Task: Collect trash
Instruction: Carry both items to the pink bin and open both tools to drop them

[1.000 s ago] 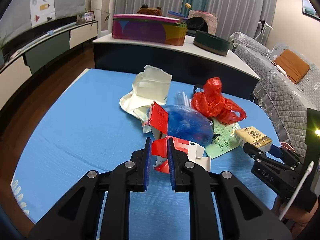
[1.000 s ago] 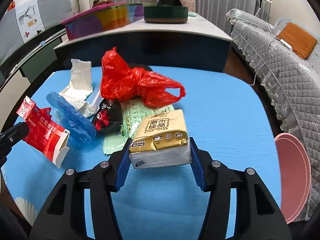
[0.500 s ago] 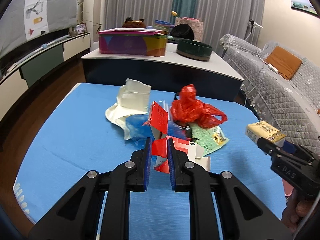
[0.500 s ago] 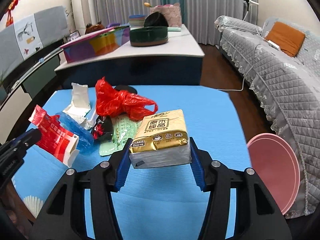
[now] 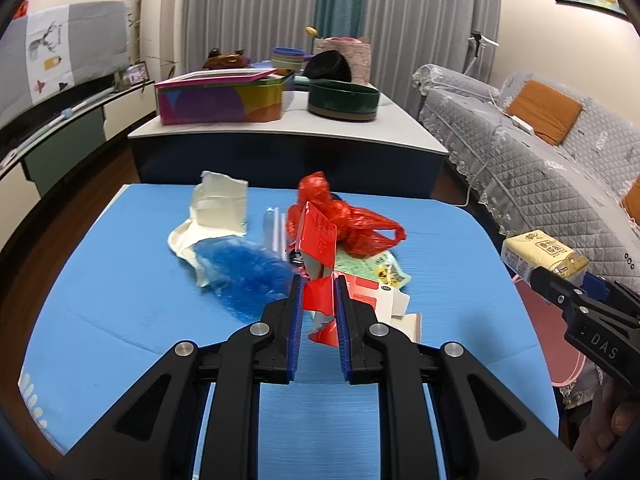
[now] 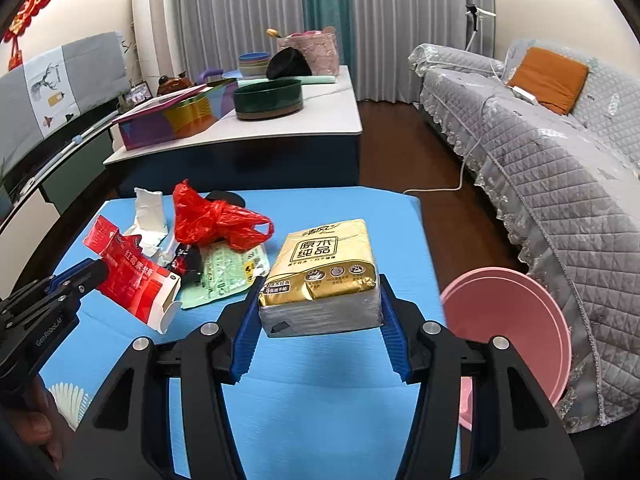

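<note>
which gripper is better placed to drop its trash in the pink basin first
Right. The right gripper, shut on the tissue pack, sits beside the pink basin off the table's right edge. The left gripper, shut on the red carton, is farther away.

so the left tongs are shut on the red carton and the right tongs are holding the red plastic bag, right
Not quite. The left tongs are indeed shut on the red carton, but the right tongs are clamped on the gold tissue pack, not the red plastic bag. The right wrist view shows that bag lying on the blue table among the other trash.
</note>
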`<state>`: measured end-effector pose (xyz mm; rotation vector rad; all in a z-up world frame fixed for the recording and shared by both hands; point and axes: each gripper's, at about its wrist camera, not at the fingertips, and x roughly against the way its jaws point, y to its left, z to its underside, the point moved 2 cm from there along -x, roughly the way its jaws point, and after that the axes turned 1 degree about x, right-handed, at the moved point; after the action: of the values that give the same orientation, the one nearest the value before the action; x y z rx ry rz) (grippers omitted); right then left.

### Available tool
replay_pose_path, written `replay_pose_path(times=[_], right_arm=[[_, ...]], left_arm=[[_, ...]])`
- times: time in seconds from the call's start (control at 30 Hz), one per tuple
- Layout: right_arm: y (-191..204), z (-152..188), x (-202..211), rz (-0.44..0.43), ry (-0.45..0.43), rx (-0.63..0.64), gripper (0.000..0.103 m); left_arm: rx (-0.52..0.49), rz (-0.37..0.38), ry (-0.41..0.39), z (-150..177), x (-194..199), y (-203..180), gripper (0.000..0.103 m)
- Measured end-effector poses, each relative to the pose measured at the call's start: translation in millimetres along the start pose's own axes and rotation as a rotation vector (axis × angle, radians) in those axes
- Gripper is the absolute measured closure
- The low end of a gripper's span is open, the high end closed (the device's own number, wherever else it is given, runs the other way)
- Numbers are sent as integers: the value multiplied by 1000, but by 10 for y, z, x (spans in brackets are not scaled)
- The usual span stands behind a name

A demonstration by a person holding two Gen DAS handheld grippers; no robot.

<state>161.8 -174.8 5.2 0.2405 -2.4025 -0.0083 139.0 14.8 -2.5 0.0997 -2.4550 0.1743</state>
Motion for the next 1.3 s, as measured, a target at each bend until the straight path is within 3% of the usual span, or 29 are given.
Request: replay_pose_path(times=[0.53, 1.3], right_arm=[[-639, -41, 319, 55, -43, -106, 49], [-2165, -91, 702, 226, -91, -344, 49]], left_arm=[[-49, 89, -11, -160, 51, -572, 88], [-184, 284, -13, -297, -13, -1940, 88]])
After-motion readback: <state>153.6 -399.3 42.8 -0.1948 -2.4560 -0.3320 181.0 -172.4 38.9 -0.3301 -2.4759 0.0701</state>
